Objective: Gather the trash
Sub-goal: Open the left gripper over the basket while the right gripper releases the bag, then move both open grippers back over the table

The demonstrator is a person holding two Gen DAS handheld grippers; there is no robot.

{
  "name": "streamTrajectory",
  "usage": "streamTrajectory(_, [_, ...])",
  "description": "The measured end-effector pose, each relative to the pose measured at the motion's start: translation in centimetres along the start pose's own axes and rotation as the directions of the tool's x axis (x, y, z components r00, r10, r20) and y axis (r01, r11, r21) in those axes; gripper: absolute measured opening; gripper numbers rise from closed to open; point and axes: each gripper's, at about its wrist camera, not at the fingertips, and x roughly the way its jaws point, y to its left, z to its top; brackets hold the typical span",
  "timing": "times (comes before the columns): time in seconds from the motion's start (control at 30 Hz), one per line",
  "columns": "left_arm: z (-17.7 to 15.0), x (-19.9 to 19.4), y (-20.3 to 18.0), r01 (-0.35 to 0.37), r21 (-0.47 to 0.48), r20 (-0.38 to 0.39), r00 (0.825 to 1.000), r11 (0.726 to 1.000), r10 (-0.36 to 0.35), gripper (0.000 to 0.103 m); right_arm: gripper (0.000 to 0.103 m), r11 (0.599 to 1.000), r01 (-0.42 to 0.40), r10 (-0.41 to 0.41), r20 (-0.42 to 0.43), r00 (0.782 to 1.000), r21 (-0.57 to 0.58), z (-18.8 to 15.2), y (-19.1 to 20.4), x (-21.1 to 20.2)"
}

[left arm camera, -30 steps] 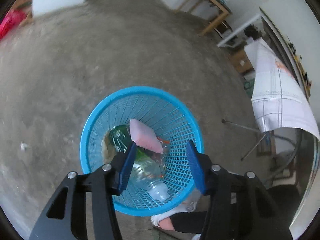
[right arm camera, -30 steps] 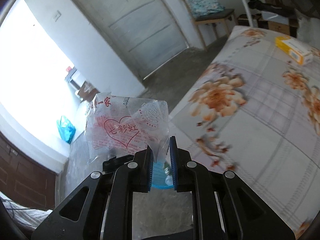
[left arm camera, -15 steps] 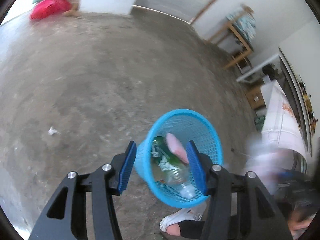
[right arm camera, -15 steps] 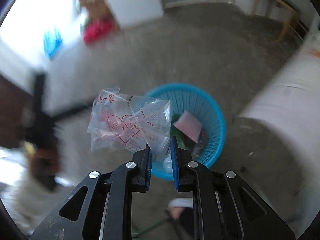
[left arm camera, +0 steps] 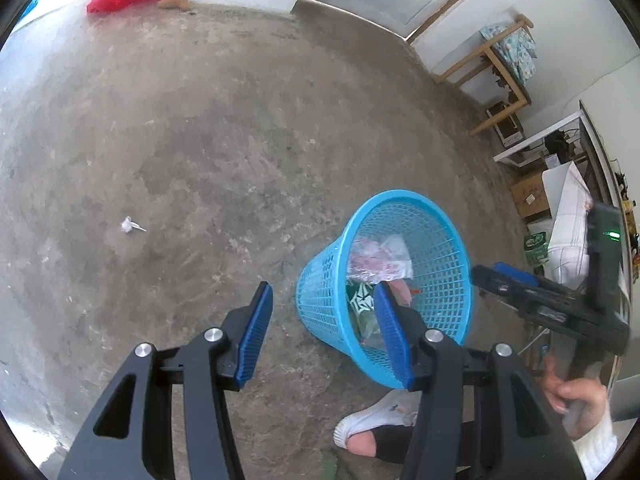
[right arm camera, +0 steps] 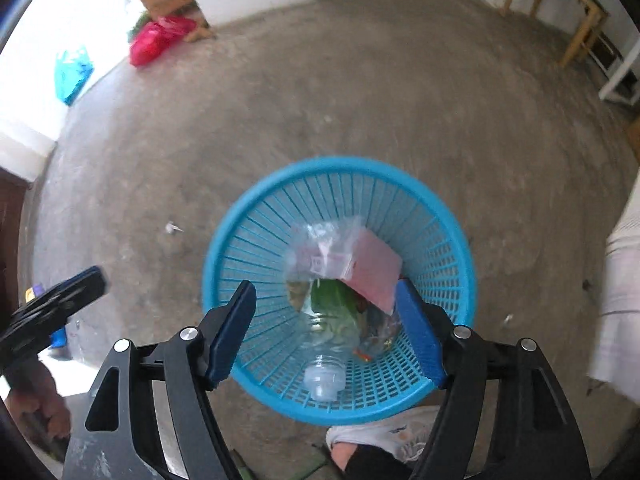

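Above the blue mesh basket (right arm camera: 340,292) we held our right gripper (right arm camera: 326,332) with its jaws spread wide and nothing between them. The clear printed plastic bag (right arm camera: 320,248) lay inside the basket, on top of a pink packet (right arm camera: 376,276), a green wrapper and an empty clear bottle (right arm camera: 326,360) whose cap end pointed toward us. Our left gripper (left arm camera: 322,332) was likewise spread and empty, hanging over the concrete floor (left arm camera: 200,120) just beside the basket's outer wall (left arm camera: 320,304).

We judged the drop to be done, with the bag fully inside the rim and nothing draped over the edge. The step in hand seemed to be finding the next scrap: a small white crumpled bit (left arm camera: 130,225) lay on the floor, well apart from the basket on its left. To do this well, we thought the left gripper the better choice, since it was already on that side. It would have to come down low with its jaws open, straddle the scrap and close gently, because something so light could skid away on rough concrete. Our foot in a white sock (left arm camera: 376,420) stood just beside the basket, so we had to mind not to knock it.
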Motion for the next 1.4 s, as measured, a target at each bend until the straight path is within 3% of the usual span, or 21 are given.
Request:
streamTrajectory(0.13, [0.6, -0.4, -1.6, 0.019, 0.025, 0.021, 1.000, 0.999, -0.020, 0.051, 0.069, 0.996, -0.077, 0.079, 0.054, 0.995, -0.054, -0.6, 1.2, -5.1])
streamTrajectory(0.2, [1.0, -1.0, -3.3, 0.036, 0.057, 0.034, 0.999, 0.998, -0.038, 0.051, 0.069, 0.990, -0.128, 0.135, 0.121, 0.983, -0.066, -1.7, 1.2, -9.2])
streamTrajectory(0.33, [1.4, -3.2, -8.0, 0.060, 0.192, 0.096, 0.992, 0.979, -0.080, 0.051, 0.074, 0.955, -0.291, 0.292, 0.320, 0.901, -0.051, -6.6, -1.3, -19.1])
streamTrajectory(0.43, [1.4, -5.2, -13.1, 0.103, 0.318, 0.135, 0.979, 0.942, -0.153, 0.056, 0.074, 0.952, -0.303, 0.258, 0.431, 0.865, 0.037, -10.3, -5.5, -24.6])
streamTrajectory(0.53, [0.7, -6.9, -18.5, 0.146, 0.446, 0.149, 0.961, 0.883, -0.234, 0.062, 0.084, 0.961, -0.205, 0.074, 0.540, 0.839, 0.187, -14.7, -11.4, -30.0])
streamTrajectory(0.6, [-0.1, -7.8, -22.3, 0.179, 0.527, 0.135, 0.947, 0.831, -0.290, 0.063, 0.087, 0.948, -0.023, -0.163, 0.545, 0.822, 0.318, -17.2, -15.4, -33.1])
streamTrajectory(0.63, [-0.4, -7.9, -23.5, 0.188, 0.546, 0.131, 0.943, 0.816, -0.305, 0.064, 0.087, 0.910, 0.108, -0.323, 0.521, 0.790, 0.401, -18.4, -17.7, -34.5])
streamTrajectory(0.7, [-1.3, -8.2, -26.4, 0.211, 0.595, 0.110, 0.934, 0.775, -0.339, 0.064, 0.091, 0.820, 0.246, -0.509, 0.462, 0.726, 0.516, -19.7, -21.5, -36.1])
streamTrajectory(0.73, [-1.7, -8.3, -27.3, 0.219, 0.609, 0.103, 0.931, 0.762, -0.350, 0.065, 0.094, 0.777, 0.281, -0.562, 0.420, 0.712, 0.563, -20.1, -23.9, -36.4])
streamTrajectory(0.83, [-2.8, -8.2, -29.5, 0.221, 0.647, 0.093, 0.927, 0.730, -0.363, 0.066, 0.095, 0.652, 0.335, -0.652, 0.278, 0.706, 0.680, -20.5, -30.1, -35.5])
streamTrajectory(0.87, [-3.3, -8.1, -30.0, 0.217, 0.657, 0.092, 0.928, 0.722, -0.362, 0.066, 0.095, 0.574, 0.372, -0.703, 0.205, 0.681, 0.729, -20.6, -32.5, -34.7])
streamTrajectory(0.9, [-3.5, -7.9, -30.3, 0.214, 0.661, 0.091, 0.928, 0.719, -0.360, 0.066, 0.095, 0.506, 0.408, -0.730, 0.124, 0.672, 0.760, -20.7, -34.8, -33.6])
streamTrajectory(0.93, [-3.8, -7.8, -30.5, 0.208, 0.664, 0.091, 0.931, 0.718, -0.354, 0.066, 0.095, 0.476, 0.413, -0.724, 0.081, 0.685, 0.776, -21.1, -36.4, -33.0])
streamTrajectory(1.0, [-4.4, -7.5, -30.3, 0.198, 0.663, 0.089, 0.937, 0.722, -0.339, 0.066, 0.095, 0.447, 0.358, -0.659, 0.032, 0.751, 0.820, -21.7, -40.0, -31.2])
streamTrajectory(1.07, [-4.3, -7.2, -30.1, 0.186, 0.656, 0.092, 0.942, 0.732, -0.322, 0.066, 0.095, 0.433, 0.237, -0.556, 0.052, 0.829, 0.870, -22.1, -42.2, -30.1])
streamTrajectory(1.1, [-4.4, -7.3, -30.0, 0.178, 0.652, 0.095, 0.945, 0.737, -0.313, 0.066, 0.095, 0.432, 0.169, -0.523, 0.094, 0.847, 0.886, -22.5, -42.9, -29.9])
streamTrajectory(1.13, [-4.2, -7.1, -29.7, 0.167, 0.647, 0.101, 0.948, 0.744, -0.301, 0.066, 0.095, 0.429, 0.118, -0.512, 0.133, 0.849, 0.896, -22.9, -43.3, -30.0])
streamTrajectory(1.23, [-3.9, -6.8, -29.1, 0.150, 0.627, 0.110, 0.954, 0.765, -0.277, 0.066, 0.095, 0.432, 0.079, -0.508, 0.170, 0.844, 0.898, -22.9, -43.7, -31.1])
streamTrajectory(1.4, [-3.3, -6.3, -28.1, 0.138, 0.599, 0.121, 0.958, 0.789, -0.259, 0.066, 0.095, 0.514, 0.120, -0.456, 0.152, 0.877, 0.850, -21.0, -43.2, -32.1])
